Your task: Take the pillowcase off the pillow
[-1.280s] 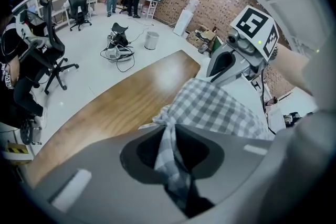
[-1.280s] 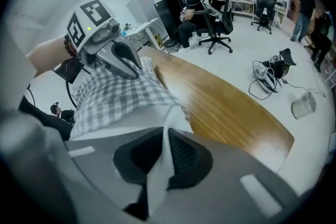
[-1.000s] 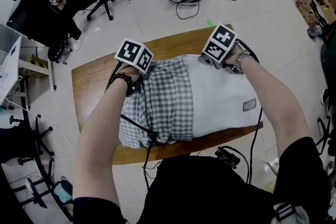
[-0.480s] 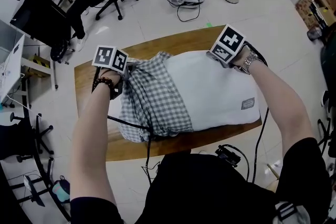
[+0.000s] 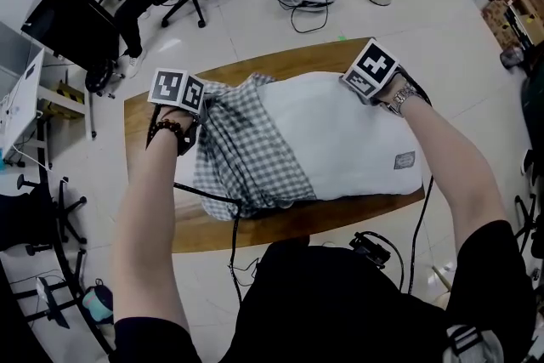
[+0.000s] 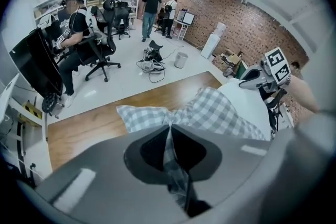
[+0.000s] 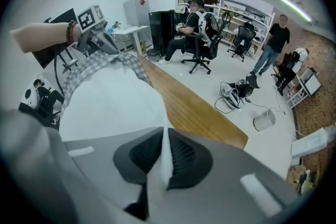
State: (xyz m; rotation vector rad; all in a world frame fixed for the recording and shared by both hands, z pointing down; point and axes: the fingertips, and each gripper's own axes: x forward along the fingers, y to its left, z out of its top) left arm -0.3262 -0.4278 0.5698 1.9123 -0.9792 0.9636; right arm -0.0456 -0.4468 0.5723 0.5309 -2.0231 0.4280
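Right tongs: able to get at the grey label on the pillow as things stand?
Probably not yet: the right tongs are shut on a far corner of the pillow and must let go first. The label itself lies bare on top, uncovered.

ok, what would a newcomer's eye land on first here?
A white pillow lies across the brown wooden table, with its grey-and-white checked pillowcase bunched over the left end. The left gripper has its jaws shut on a pillowcase corner at the far left. The right gripper pinches the bare pillow's far right corner.
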